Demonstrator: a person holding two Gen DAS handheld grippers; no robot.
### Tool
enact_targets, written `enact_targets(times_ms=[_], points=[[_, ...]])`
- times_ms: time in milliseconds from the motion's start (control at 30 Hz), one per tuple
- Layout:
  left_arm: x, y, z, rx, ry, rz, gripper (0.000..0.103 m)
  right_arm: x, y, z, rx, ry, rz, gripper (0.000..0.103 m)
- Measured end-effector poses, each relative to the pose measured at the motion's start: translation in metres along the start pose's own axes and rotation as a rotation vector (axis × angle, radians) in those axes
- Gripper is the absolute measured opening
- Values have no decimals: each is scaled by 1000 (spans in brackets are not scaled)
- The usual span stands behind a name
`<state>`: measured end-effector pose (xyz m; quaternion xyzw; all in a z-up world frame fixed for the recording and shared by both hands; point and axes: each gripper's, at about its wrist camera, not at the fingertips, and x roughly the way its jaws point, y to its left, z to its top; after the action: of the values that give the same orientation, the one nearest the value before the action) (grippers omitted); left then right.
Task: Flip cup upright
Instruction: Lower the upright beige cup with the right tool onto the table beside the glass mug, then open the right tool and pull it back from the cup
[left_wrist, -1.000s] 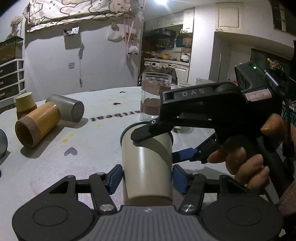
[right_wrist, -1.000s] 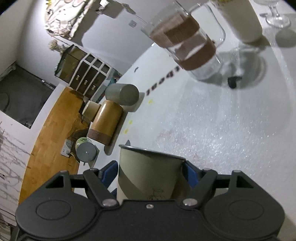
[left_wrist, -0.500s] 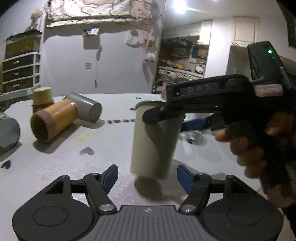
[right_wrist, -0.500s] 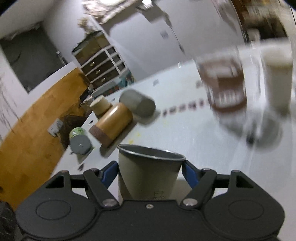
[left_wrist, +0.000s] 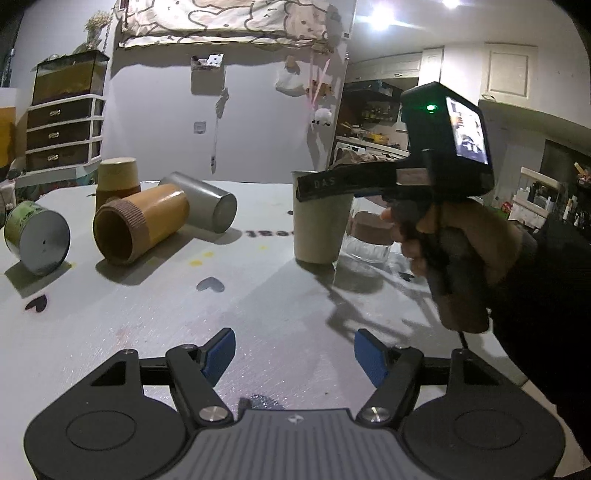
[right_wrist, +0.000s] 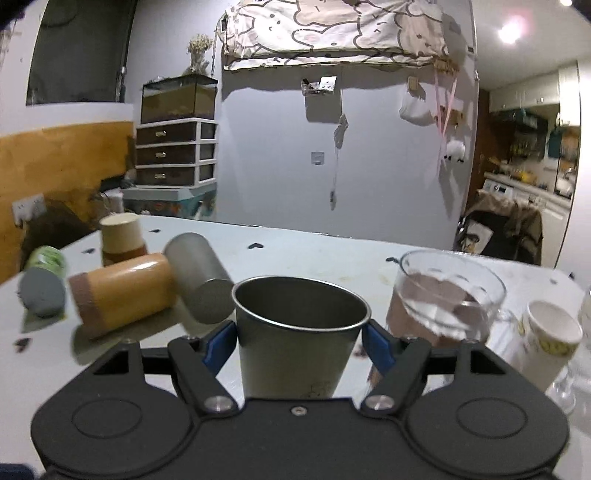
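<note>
A beige metal cup stands upright on the white table, mouth up, in the middle of the left wrist view. My right gripper is shut on the cup just below its rim, with a blue pad on each side. In the left wrist view the right gripper's black body reaches over the cup from the right. My left gripper is open and empty, low over the table, well short of the cup.
A tan cup, a grey metal cup and a green can lie on their sides at the left. An upside-down paper cup stands behind them. A glass mug and a white paper cup stand right of the held cup.
The right gripper has turned the cup from tilted to upright and set it on the table. My left gripper has let go of the cup, opened, and drawn back toward the table's near side.
</note>
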<state>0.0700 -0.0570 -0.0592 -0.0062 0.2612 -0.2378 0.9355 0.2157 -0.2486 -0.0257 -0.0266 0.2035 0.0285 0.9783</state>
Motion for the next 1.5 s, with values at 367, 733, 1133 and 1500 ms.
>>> enact_targets(times_ms=[367, 733, 1133, 1500], points=[[0, -1, -2, 2, 2, 9, 72, 23, 11, -4, -47, -86, -71, 75], [3, -4, 2, 0, 3, 7, 72, 8, 8, -9, -45, -62, -49, 76], [-7, -5, 15, -7, -56, 65, 72, -55, -6, -18, 24, -64, 62, 86], [-23, -13, 24, -3, -123, 133, 75, -143, -23, -42, 38, -152, 20, 92]])
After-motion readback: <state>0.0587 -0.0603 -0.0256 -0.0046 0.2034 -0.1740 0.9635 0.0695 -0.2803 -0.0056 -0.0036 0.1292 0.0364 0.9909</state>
